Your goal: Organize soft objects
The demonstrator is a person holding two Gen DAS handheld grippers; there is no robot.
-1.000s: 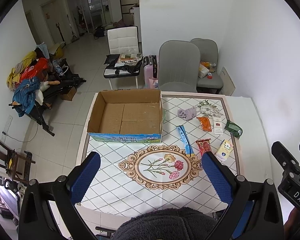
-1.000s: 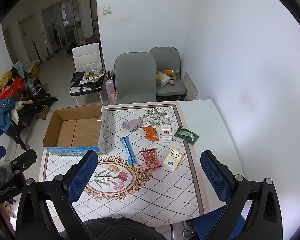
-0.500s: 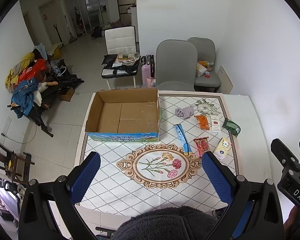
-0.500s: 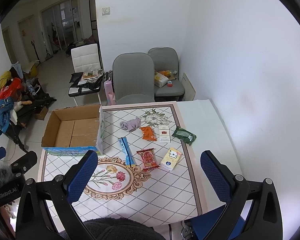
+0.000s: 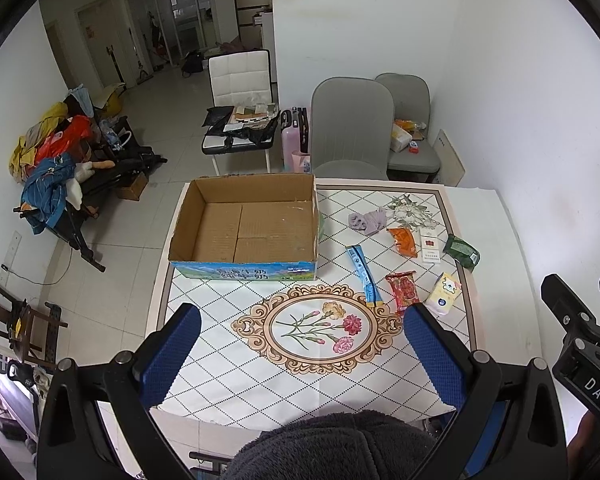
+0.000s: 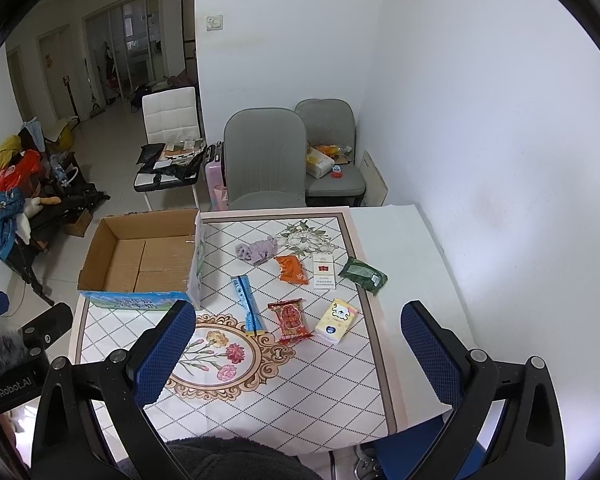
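White-walled room: both grippers, left gripper (image 5: 300,354) and right gripper (image 6: 294,348), hover spread wide and empty above the table (image 6: 396,236), with what looks like a purple cloth (image 6: 256,250) at frame centre.

One cardboard box (image 5: 244,228) is sitting on the table (image 5: 228,384). Seven small things are lying to its right: one purple cloth (image 5: 367,220), one orange packet (image 5: 404,240), one white-and-red carton (image 5: 430,246), one green packet (image 5: 462,252), one blue stick packet (image 5: 364,274), one red snack packet (image 5: 403,292) and one yellow tissue pack (image 5: 444,294). Two grey chairs (image 5: 350,136) are standing behind the table, and one white chair (image 5: 240,76) farther back.
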